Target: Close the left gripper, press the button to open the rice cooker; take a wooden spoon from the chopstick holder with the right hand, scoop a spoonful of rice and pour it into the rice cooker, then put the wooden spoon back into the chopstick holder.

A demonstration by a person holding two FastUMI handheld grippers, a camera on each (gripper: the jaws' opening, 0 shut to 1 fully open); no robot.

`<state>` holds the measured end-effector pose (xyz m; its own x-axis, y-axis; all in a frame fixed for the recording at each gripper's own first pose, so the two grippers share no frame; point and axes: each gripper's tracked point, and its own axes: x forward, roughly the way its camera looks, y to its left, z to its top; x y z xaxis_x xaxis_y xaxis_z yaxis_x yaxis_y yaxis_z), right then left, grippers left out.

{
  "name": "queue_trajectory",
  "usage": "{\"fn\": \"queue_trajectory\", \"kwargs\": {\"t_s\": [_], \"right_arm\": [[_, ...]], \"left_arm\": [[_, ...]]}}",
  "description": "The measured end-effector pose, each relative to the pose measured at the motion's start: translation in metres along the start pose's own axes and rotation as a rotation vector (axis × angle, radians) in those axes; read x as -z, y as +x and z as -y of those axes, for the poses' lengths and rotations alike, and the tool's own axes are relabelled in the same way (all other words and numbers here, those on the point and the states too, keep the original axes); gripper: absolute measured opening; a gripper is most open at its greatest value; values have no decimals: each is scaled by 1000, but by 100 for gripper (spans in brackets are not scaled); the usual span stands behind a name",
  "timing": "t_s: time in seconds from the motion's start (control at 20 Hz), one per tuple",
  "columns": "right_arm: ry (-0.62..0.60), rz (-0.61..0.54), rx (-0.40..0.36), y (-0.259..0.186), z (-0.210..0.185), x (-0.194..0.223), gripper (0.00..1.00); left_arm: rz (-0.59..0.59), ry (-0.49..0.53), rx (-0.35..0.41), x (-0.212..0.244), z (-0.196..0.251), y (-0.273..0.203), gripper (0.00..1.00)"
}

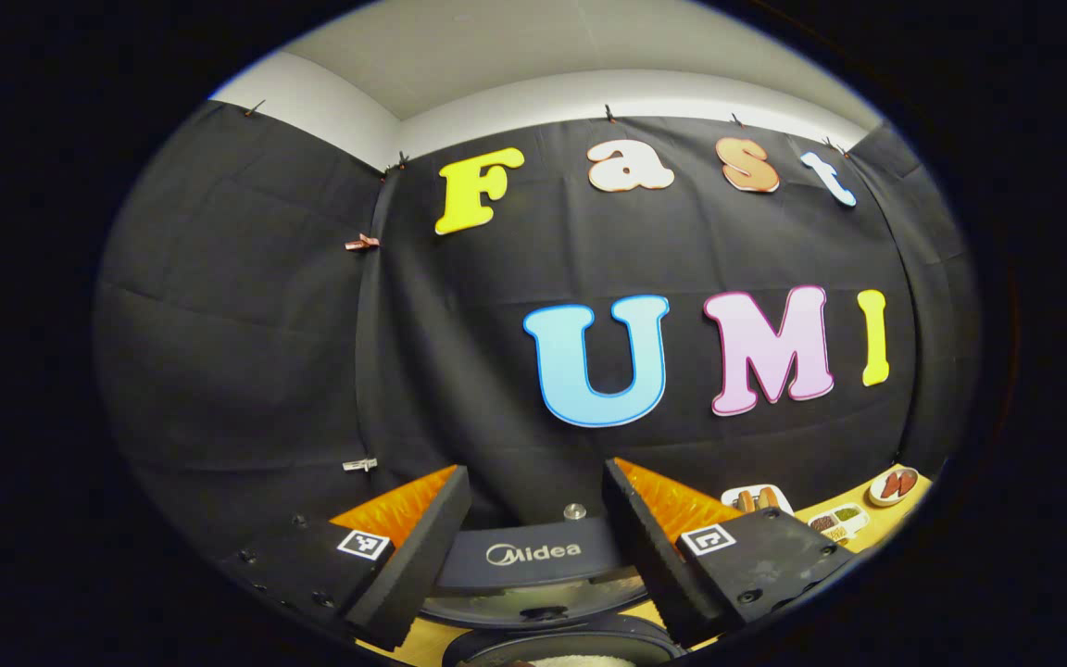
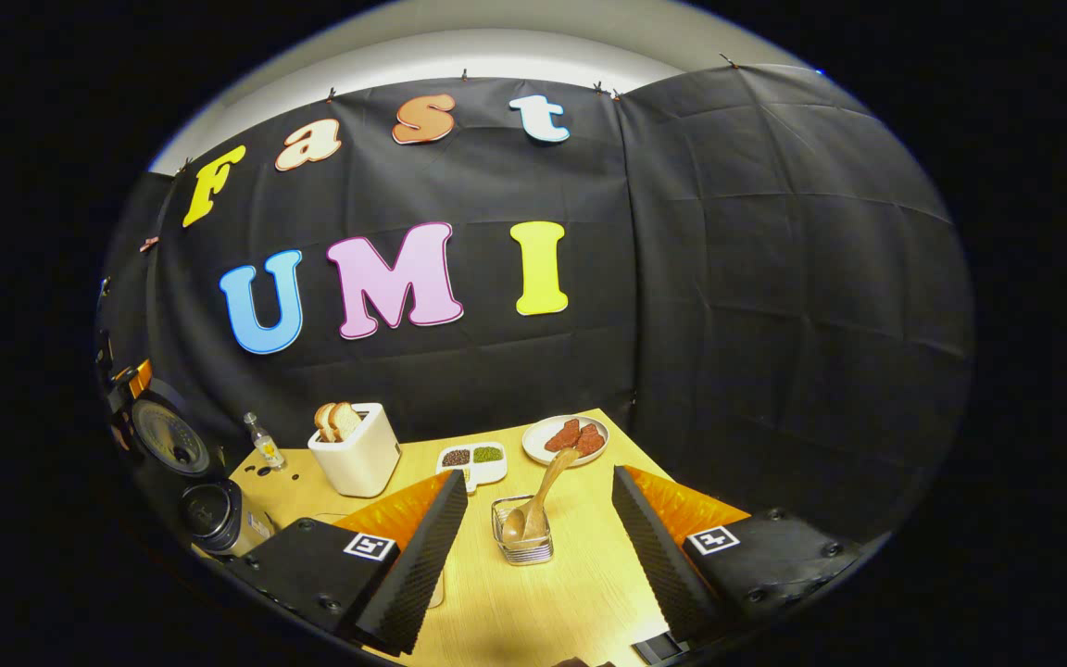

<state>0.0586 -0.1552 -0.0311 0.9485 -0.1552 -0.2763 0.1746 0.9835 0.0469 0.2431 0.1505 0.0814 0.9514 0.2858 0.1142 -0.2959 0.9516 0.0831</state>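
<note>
Left gripper view: the left hand-held gripper (image 1: 533,519) is spread wide with nothing in it, above the rice cooker (image 1: 533,565), whose lid is up, rice showing in the pot.

Right gripper view: the right hand-held gripper (image 2: 538,528) gapes empty around the chopstick holder (image 2: 524,537), where the wooden spoon (image 2: 538,505) leans. I'd say it's going back or coming out; either way keep clear of the rim.

I see a staged kitchen booth: black cloth walls (image 2: 774,278) around a wooden table (image 2: 580,593) with a toaster (image 2: 357,454) and rice cooker (image 1: 533,556).
</note>
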Motion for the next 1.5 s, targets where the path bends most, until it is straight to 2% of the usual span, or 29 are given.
{"fn": "queue_trajectory", "kwargs": {"t_s": [0.15,0.4,0.65,0.85,1.2,1.5], "right_arm": [[-13,-4,-20,11,-9,2,99],[-24,-39,-97,28,-34,15,98],[-17,-98,-157,35,-51,37,99],[-40,-161,-208,37,-61,59,99],[-65,-192,-250,33,-57,74,99],[-18,-213,-216,39,-28,79,99]], "left_arm": [[-49,-29,-11,8,4,-21,98],[-231,-59,-23,39,17,-77,99],[-426,-86,-40,107,35,-146,99],[-546,-58,-37,163,46,-179,100],[-590,-71,-48,201,52,-195,99],[-562,-65,-63,202,51,-193,100]]}}
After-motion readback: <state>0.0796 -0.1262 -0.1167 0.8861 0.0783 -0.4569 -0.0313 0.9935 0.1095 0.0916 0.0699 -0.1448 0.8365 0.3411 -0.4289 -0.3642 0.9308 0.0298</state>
